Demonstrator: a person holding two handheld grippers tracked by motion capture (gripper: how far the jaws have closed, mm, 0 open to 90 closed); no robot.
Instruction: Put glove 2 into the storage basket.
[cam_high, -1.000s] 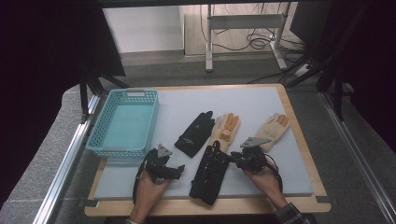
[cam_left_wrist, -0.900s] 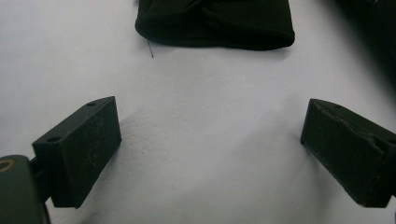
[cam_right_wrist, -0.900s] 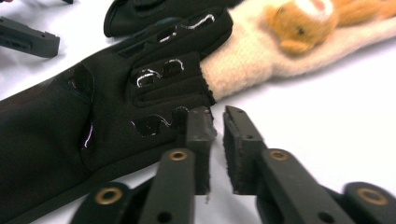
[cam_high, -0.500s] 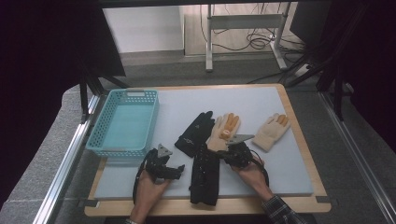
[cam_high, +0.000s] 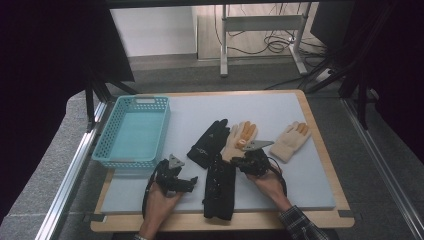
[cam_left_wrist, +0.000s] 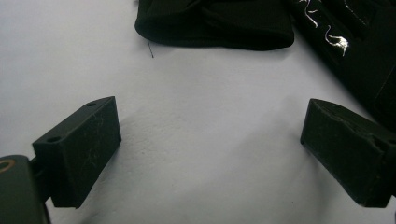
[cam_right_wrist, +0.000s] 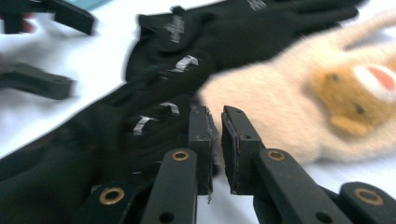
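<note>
Step in hand: the right hand-held gripper (cam_high: 248, 162) seems to be taking the near black glove (cam_high: 220, 186) by its edge, likely to sort it toward the basket (cam_high: 134, 131).
Right hand-held gripper: jaws nearly together; they have just been parting slightly, and a wisp of black fabric appears caught between them, though I can't tell how firmly.
Left hand-held gripper (cam_left_wrist: 210, 154): jaws wide, nothing between, low over the bare worktop (cam_high: 300, 170).
Doing it well: bite deeper into the cuff before lifting, so only this glove comes away, not the cream bear glove (cam_right_wrist: 299, 109) touching it.
Glove's lie: front of the worktop, between both hands; long axis running near-to-far, fingers apparently away from the person.
</note>
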